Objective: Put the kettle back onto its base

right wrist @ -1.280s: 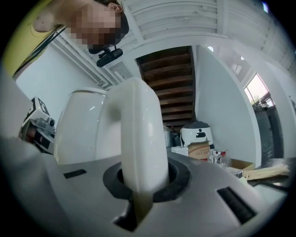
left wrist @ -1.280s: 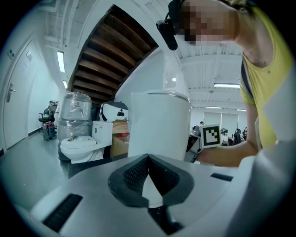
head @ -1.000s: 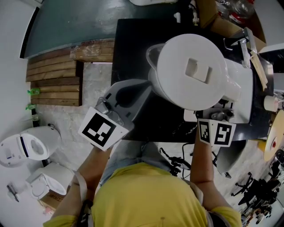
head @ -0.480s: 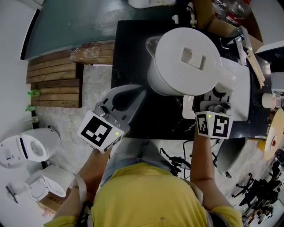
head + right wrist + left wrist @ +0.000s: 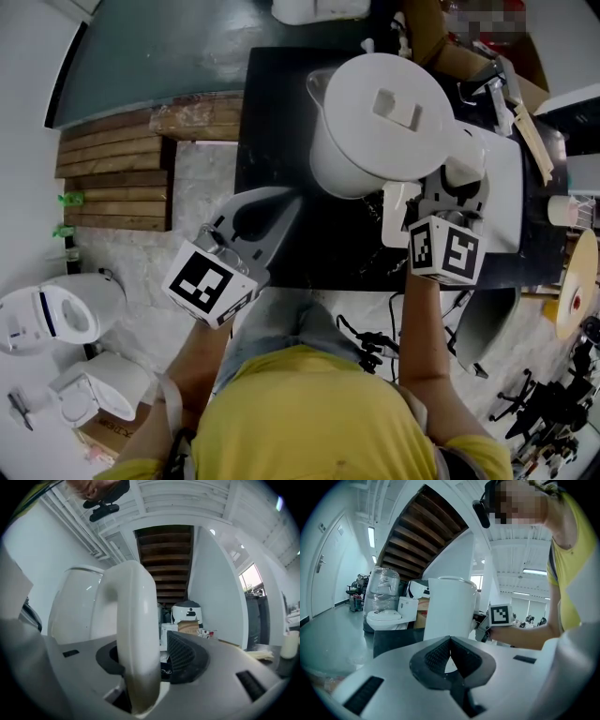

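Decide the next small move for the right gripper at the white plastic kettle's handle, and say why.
Probably draw the right gripper straight back off the curved white handle. Its fingers are opening with the handle between them, a gap shows beside one dark ribbed finger, and the white plastic kettle stands upright on the black table.
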The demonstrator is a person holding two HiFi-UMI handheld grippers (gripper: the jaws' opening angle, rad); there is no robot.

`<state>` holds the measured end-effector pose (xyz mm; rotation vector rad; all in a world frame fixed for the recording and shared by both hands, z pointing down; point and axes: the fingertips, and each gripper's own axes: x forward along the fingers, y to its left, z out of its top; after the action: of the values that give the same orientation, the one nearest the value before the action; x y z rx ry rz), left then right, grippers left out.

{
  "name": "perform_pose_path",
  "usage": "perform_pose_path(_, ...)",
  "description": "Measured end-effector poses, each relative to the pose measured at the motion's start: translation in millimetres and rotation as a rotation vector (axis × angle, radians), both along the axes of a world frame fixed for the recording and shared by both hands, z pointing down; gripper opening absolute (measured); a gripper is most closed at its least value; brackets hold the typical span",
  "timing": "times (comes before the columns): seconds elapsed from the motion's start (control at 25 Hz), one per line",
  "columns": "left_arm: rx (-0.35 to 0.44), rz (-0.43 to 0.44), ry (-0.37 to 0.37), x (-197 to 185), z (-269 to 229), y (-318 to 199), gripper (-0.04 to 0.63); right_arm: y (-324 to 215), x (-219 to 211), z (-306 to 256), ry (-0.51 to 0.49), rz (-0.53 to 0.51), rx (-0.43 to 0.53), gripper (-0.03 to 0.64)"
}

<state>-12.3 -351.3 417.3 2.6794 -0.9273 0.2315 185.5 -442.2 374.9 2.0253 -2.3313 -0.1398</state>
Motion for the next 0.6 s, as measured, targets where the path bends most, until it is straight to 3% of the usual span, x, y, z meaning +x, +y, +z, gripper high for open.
perform_pose_path(0.4,0.002,0.015,0.007,7,-4,11,0.011,12,10,3,0.036,0.203,-0.072,0.193)
perform_pose_path(0.6,0.004,0.016,0.013,8,-6,18,0.011,23,9,-1,0.012,0.217,-0.066,0.199)
